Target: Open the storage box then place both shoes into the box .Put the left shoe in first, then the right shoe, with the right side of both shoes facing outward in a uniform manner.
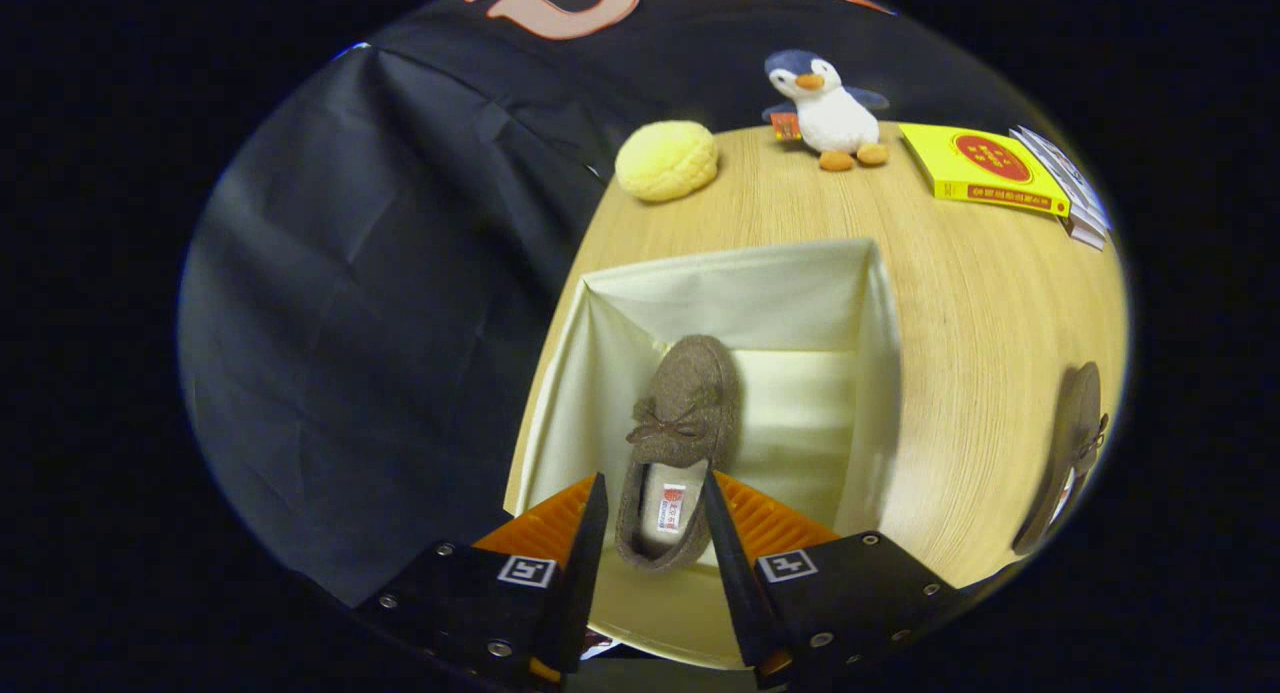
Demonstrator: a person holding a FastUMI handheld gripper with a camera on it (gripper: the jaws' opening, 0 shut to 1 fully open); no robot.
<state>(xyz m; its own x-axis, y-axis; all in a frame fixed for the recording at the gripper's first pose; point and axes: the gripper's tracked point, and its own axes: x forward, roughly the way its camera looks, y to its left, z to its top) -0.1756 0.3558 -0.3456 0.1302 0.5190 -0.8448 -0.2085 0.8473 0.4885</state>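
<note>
— Closest to the camera was the gripper (655,563), wasn't it? What were its fingers (583,553) doing?

— They pinched the heel end of a brown moccasin slipper (680,443), one finger pressed to each side, so the claw was closed on it.

— How did that slipper look?

— Fuzzy brown felt, with a small brown bow across the top and a pale lining carrying a little red-and-white label. Its toe pointed away from the fingers.

— And where was it?

— Inside the open storage box (760,293), a cream fabric bin with soft walls standing on a wooden table (960,373). It sat toward the wall nearest the dark cloth, and whether the sole touched the bottom, I couldn't tell.

— The other slipper (1070,453)?

— Out on the table, well apart from the box, same brown with a bow.

— Anything beyond?

— A yellow bun-shaped plush (667,159), a plush penguin (826,108) and a yellow book (985,168) lay along the table's far side.
</note>
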